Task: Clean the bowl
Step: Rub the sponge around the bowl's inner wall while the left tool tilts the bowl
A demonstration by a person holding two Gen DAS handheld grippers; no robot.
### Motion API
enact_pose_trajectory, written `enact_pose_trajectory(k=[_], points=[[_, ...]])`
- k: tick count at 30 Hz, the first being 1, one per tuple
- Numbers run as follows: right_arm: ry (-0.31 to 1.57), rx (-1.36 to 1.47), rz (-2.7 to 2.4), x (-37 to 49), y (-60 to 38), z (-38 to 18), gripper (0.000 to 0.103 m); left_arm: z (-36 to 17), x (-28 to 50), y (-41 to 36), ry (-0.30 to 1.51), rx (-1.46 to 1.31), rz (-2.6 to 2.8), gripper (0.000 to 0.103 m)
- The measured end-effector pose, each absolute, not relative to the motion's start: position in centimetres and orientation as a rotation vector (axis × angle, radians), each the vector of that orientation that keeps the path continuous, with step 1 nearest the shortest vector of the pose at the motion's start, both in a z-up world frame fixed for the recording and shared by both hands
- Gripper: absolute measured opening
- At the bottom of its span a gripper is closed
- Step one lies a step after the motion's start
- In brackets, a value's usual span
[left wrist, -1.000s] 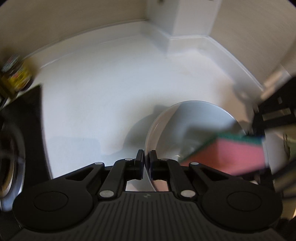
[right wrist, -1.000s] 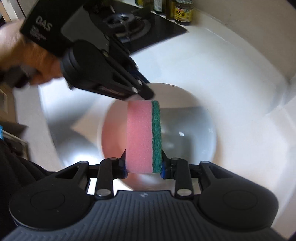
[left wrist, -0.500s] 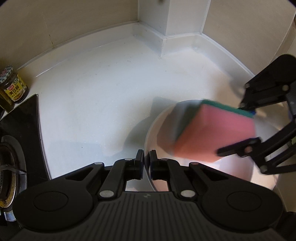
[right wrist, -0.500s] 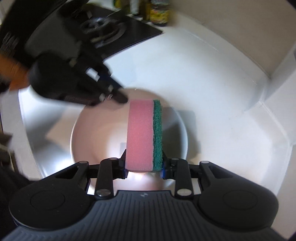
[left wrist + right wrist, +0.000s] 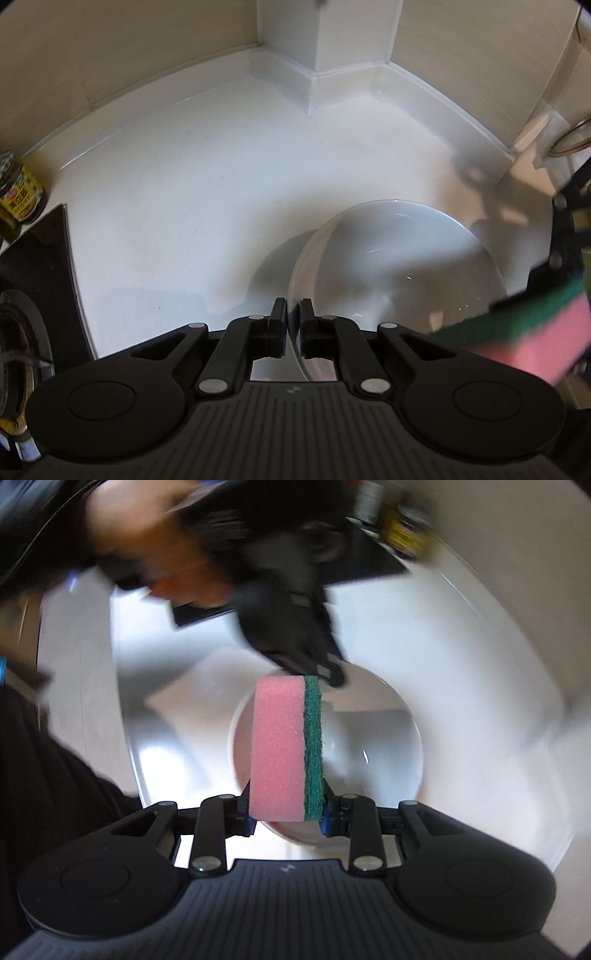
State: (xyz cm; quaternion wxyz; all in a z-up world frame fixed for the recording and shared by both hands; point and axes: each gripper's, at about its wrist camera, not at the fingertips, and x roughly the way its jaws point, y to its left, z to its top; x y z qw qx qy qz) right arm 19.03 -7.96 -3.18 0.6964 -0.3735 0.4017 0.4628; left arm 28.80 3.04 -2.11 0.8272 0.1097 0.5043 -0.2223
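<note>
A white bowl (image 5: 399,273) sits on the white counter (image 5: 177,206). My left gripper (image 5: 293,319) is shut on its near rim, one finger inside and one outside. In the right wrist view the same gripper (image 5: 328,675) shows blurred at the bowl's far rim, with a hand (image 5: 173,554) behind it. My right gripper (image 5: 286,808) is shut on a pink sponge with a green scouring layer (image 5: 284,749), held on edge over the bowl (image 5: 369,760). From the left wrist the sponge (image 5: 535,332) is blurred at the bowl's right side. Whether it touches the bowl I cannot tell.
A yellow-labelled jar (image 5: 18,195) stands at the far left beside a black hob (image 5: 37,266) with a burner. Walls and a square pillar (image 5: 321,37) close the counter at the back. A metal ring (image 5: 572,136) shows at the right edge.
The sponge has swept from over the bowl's middle to its right near side in the left wrist view, and the right gripper has rolled. The left gripper still pinches the rim.
</note>
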Motion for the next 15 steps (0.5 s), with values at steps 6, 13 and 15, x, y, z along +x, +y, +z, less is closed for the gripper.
enact_pose_trajectory(k=[6,13,15], points=[[0.831,-0.911,1.029,17.1,-4.9,-3.8,0.027,-2.4,29.6,2.8,1.064,0.26,-0.493,0.007],[0.817,-1.005,1.015,15.8,-5.7,-4.8,0.027,-2.7,29.5,3.2,1.056,0.231,-0.512,0.007],[0.802,-1.055,1.021,15.5,-5.7,-4.9,0.027,-2.7,29.4,3.2,1.054,0.214,-0.509,0.007]])
